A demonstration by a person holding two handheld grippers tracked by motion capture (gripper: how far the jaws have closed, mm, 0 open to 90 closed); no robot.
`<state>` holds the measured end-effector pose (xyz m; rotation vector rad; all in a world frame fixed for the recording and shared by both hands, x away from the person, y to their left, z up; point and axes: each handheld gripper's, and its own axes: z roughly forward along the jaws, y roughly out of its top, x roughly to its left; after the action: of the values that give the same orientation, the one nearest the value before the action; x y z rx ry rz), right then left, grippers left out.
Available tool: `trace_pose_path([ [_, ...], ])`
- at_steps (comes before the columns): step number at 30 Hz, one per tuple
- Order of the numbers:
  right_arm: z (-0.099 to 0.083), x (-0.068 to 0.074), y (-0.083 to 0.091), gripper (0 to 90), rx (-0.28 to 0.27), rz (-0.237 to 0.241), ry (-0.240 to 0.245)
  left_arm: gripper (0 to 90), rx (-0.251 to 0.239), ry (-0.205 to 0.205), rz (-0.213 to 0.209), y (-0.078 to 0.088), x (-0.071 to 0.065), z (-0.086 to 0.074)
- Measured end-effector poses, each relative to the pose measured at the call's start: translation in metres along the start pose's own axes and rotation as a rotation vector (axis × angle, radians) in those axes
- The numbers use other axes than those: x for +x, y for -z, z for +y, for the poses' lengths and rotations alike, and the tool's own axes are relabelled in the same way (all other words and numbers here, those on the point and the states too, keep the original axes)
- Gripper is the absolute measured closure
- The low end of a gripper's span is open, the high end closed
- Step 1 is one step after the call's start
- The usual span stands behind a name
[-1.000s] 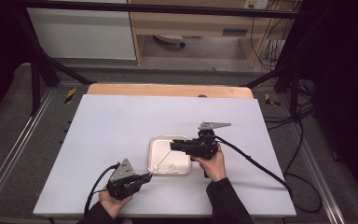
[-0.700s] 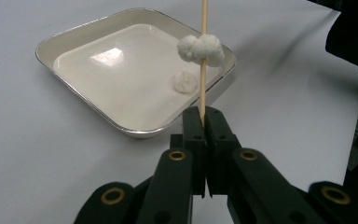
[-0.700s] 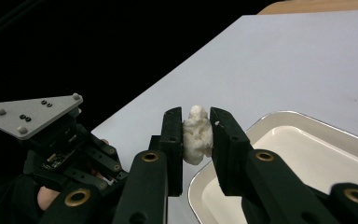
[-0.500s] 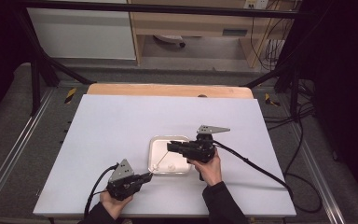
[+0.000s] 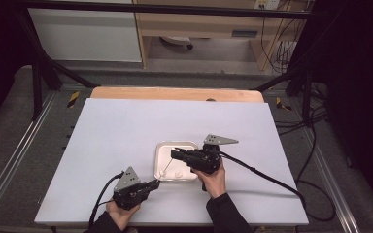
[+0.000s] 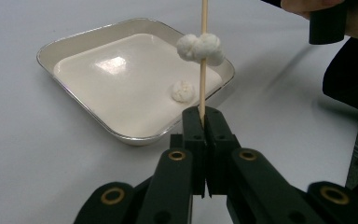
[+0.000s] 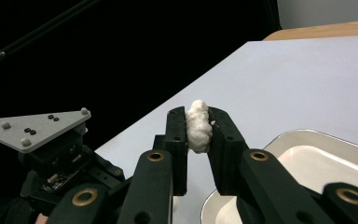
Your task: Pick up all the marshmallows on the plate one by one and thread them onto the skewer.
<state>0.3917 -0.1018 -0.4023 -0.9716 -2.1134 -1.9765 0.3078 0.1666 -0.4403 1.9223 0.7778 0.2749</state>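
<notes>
Both hands low at the table's near edge
Left gripper (image 5: 154, 183) clamped tight, angled up-right; right gripper (image 5: 175, 153) level, pointing left, jaws just closing, pinched

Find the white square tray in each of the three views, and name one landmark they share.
High view: the tray lies at the centre, towards the near edge.
Left gripper view: the tray is upper left to centre, beyond the skewer.
Right gripper view: the tray sits in the bottom right corner, cut off by the frame.
Shared landmark: the white tabletop under it.
</notes>
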Motion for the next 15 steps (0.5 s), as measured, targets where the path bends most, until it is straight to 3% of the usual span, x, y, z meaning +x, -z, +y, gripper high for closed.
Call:
trace_pose_path([
  [15, -0.0052, 0.003, -0.0012, 80.0, -0.013, 0.022, -0.007, 88.8, -0.009, -0.022, 0.011, -0.0005, -0.0029, 0.0001],
])
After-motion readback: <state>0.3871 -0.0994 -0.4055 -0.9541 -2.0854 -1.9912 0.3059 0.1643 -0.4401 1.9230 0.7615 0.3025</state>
